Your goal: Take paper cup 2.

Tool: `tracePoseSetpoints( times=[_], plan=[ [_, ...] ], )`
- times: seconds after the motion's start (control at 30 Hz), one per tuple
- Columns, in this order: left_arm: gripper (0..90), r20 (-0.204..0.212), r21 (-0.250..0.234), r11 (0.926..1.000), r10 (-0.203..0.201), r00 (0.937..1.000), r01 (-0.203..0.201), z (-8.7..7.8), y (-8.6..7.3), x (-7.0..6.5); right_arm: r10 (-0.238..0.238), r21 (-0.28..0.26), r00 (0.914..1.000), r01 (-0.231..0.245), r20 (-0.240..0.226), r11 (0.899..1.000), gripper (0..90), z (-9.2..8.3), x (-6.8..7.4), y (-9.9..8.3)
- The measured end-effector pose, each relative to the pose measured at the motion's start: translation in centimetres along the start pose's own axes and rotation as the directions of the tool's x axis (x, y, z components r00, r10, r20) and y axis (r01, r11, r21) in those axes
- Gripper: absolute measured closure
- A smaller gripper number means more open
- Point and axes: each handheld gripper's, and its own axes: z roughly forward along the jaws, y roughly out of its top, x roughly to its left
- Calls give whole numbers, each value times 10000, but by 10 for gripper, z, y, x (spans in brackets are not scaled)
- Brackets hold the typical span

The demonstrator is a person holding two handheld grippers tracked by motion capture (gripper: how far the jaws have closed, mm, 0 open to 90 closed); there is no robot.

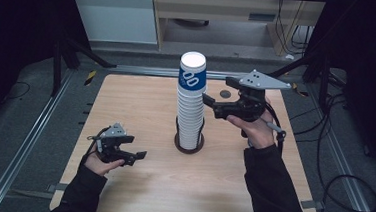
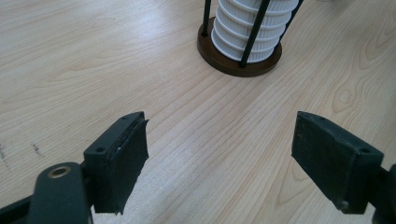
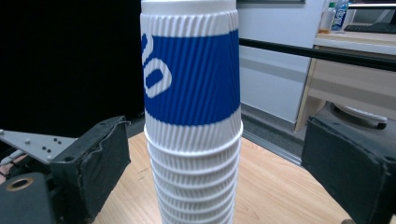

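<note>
A tall stack of upside-down ribbed white paper cups (image 1: 191,103) stands in a round brown holder (image 1: 189,145) with thin black rods at mid-table. The top cup (image 3: 190,70) has a blue band with white marks. My right gripper (image 1: 205,98) is raised to the stack's right, open, its jaws pointing at the upper cups; in the right gripper view they flank the stack (image 3: 194,177) without touching it. My left gripper (image 1: 141,155) is held low over the table at the front left, open and empty. The left gripper view has the holder's base (image 2: 239,55) ahead.
The wooden table (image 1: 141,98) sits inside a metal rail frame, with dark floor and cables around it. A small dark disc (image 1: 225,94) lies on the table behind the right gripper. A desk and white cabinet stand beyond the far edge.
</note>
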Motion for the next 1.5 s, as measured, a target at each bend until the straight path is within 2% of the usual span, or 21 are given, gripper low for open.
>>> tracePoseSetpoints(
  times=[0.43, 0.7, 1.23, 1.5],
  plan=[
    [175, 49, -16, 10000, -17, 10000, 17, 0, 0, 1, -31, -59, 9995, 29, -325, 10000, 68, 26, 7, 15],
    [175, 70, -25, 10000, -36, 10000, 37, 0, 0, 1, -35, -11, 9993, 35, -370, 10000, 67, 41, 9, 20],
    [175, 75, 11, 10000, -37, 10000, 37, 1, -1, 2, 131, 202, 9995, -125, -300, 9997, 74, 67, 9, 16],
    [174, 83, 14, 10000, -28, 10000, 28, 1, -1, 2, 67, 313, 9997, -59, -252, 9995, 114, 71, 10, 14]
  ],
)
